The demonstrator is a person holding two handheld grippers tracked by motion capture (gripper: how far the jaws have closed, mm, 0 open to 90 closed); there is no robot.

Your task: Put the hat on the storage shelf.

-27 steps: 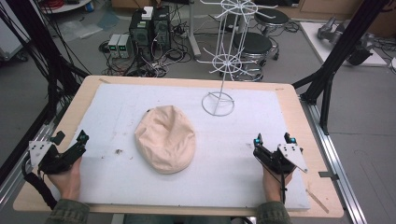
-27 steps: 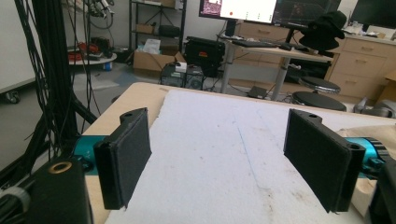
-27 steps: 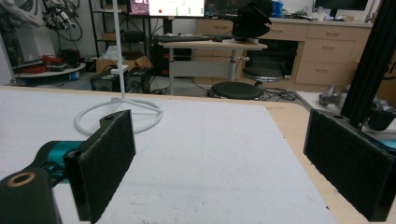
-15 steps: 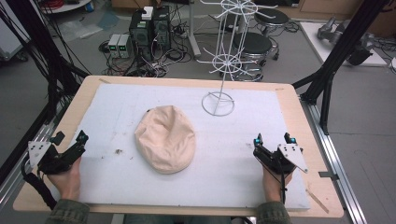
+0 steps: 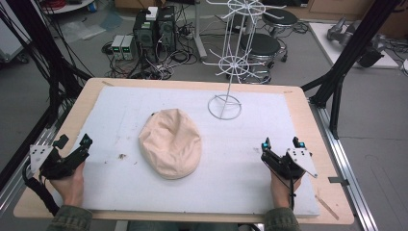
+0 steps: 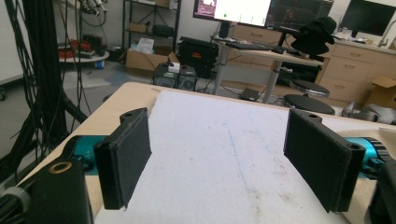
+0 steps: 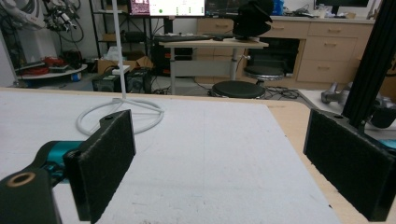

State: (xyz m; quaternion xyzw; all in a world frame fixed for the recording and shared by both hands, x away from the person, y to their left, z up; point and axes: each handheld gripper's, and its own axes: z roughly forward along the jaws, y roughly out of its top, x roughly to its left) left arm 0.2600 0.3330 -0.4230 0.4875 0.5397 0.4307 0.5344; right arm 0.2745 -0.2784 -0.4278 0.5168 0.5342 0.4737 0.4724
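A beige flat cap (image 5: 171, 142) lies in the middle of the white mat (image 5: 250, 168). A white wire hat stand (image 5: 225, 106) rises from its ring base at the back centre; that base (image 7: 122, 115) also appears in the right gripper view. My left gripper (image 5: 73, 141) rests at the mat's left edge, open, well left of the cap. In the left gripper view its wide-apart pads (image 6: 125, 156) frame bare mat. My right gripper (image 5: 283, 142) sits open near the front right, nothing between its pads (image 7: 105, 158).
The wooden table (image 5: 308, 120) borders the mat on all sides. Black frame posts (image 5: 344, 62) stand at the right and cables (image 5: 48, 72) hang at the left. Stools and computer boxes sit on the floor behind the table.
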